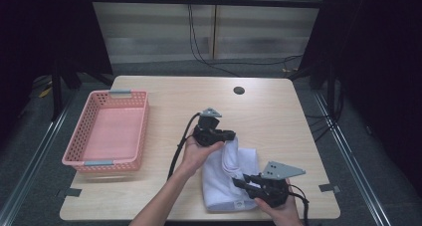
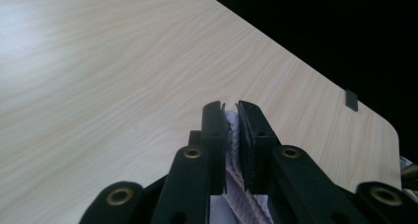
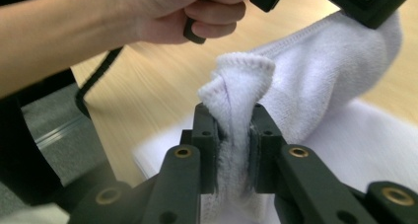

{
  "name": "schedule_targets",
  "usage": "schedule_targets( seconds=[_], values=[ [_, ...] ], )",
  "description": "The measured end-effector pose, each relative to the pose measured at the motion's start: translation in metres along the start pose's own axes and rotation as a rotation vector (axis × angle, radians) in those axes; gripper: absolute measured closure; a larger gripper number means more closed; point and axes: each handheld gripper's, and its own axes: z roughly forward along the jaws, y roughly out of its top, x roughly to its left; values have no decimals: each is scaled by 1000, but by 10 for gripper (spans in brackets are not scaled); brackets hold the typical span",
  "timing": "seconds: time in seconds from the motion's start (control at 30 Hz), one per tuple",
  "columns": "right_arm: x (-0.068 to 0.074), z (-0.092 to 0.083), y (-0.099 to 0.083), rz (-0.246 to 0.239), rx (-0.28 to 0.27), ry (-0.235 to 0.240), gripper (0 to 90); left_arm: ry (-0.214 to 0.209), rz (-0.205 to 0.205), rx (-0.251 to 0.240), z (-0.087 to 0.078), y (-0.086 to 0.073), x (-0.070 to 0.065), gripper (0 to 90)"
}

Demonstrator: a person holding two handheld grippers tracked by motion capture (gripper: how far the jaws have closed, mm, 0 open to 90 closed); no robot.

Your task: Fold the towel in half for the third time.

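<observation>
Both claws, left (image 2: 231, 120) and right (image 3: 235, 120), pinch the apparently folded, fluffy white towel (image 1: 224, 181).

Towel (image 1: 226, 178): white, plain, small grey mark at its near hem. Basket (image 1: 74, 151): pink lattice walls, grey handle clips. Table (image 1: 164, 94): pale wood grain, one dark round hole (image 1: 239, 90). Both grippers black, brass-coloured rivets, grey top plates: left gripper (image 1: 232, 135), right gripper (image 1: 240, 182).

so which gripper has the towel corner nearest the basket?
The left gripper: it pinches the white towel's far edge, closer to the pink basket. The right gripper clamps the near edge by the table front.
</observation>
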Motion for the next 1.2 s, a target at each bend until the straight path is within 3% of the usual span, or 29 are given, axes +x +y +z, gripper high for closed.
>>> schedule_targets(
  seconds=[0.07, 0.13, 0.23, 0.27, 0.3, 0.33, 0.4, 0.5, 0.53, 0.67, 0.8, 0.87, 0.9, 0.93, 1.0, 1.1, 1.17, 1.2],
  values=[
    [-5, -7, -10, 19, 24, -14, 752, -14, -10, 3, 7, -2, -1, 789],
    [-10, -15, -20, 48, 46, -26, 698, -77, -1, 18, 20, -4, -3, 729],
    [-12, -28, -27, 33, 81, -57, 503, -66, 24, 8, 20, -3, -9, 563],
    [-12, -28, -27, 33, 81, -57, 503, -78, 24, -12, 15, -2, -11, 563],
    [-12, -35, -27, 17, 71, -85, 455, -71, 39, -26, 10, -1, -12, 515],
    [-18, -43, -23, 21, 59, -99, 404, -39, 53, -49, -3, 1, -12, 473],
    [-25, -46, -17, 17, 39, -142, 387, -31, 47, -71, -18, 2, -11, 456],
    [-42, -40, -2, 30, 17, -158, 379, -15, 79, -35, -38, -9, -15, 533],
    [-51, -34, 5, 30, 9, -172, 380, -37, 81, -17, -41, -15, -18, 574],
    [-78, -5, 26, 18, 57, -187, 419, -108, 171, 119, -51, -59, -43, 626],
    [-102, 33, 37, 30, 115, -201, 439, -119, 199, 197, -49, -87, -60, 552],
    [-111, 47, 33, 38, 160, -187, 522, -120, 208, 232, -45, -98, -62, 533],
    [-111, 51, 29, 20, 191, -199, 576, -95, 207, 233, -43, -104, -61, 534],
    [-112, 52, 24, 0, 222, -205, 687, -91, 203, 236, -41, -108, -59, 535],
    [-118, 50, 13, -10, 260, -206, 820, -95, 199, 224, -42, -111, -57, 535],
    [-125, 47, 2, -7, 267, -192, 850, -93, 199, 228, -43, -111, -58, 533],
    [-121, 46, 2, -27, 280, -207, 846, -89, 214, 223, -50, -114, -60, 509],
    [-120, 46, 2, -48, 282, -209, 828, -93, 200, 219, -55, -114, -61, 489]
  ],
)
